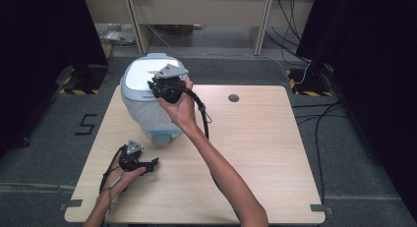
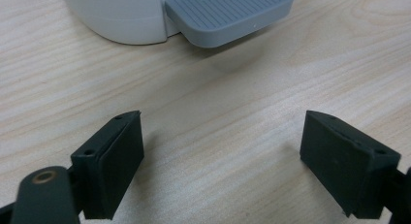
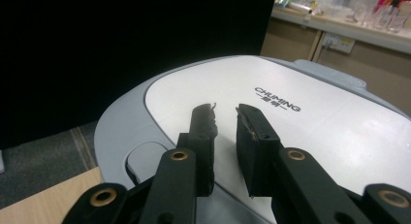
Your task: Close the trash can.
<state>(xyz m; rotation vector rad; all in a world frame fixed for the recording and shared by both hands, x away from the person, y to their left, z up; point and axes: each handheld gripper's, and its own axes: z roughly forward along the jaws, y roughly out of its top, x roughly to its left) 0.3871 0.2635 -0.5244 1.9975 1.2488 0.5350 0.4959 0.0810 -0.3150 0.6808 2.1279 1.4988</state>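
Observation:
A pedal bin [image 1: 140, 106] with a white lid [image 1: 139, 77] and a grey-blue body stands at the table's far left. Its ribbed grey foot pedal [image 2: 230, 13] points toward the person. My right gripper [image 1: 154, 86] hovers just over the near right part of the lid [image 3: 300, 122]. In the right gripper view its jaws [image 3: 225, 115] stand shut to a narrow slit with nothing between them. My left gripper [image 1: 150, 163] rests low on the table in front of the bin. Its jaws [image 2: 223, 146] are wide open over bare wood, short of the pedal.
The wooden table [image 1: 255, 138] has a round cable hole [image 1: 233, 98] at the far middle. The right gripper's black cable [image 1: 202, 114] loops down beside the forearm. Dark panels stand at both sides, with a wooden desk behind.

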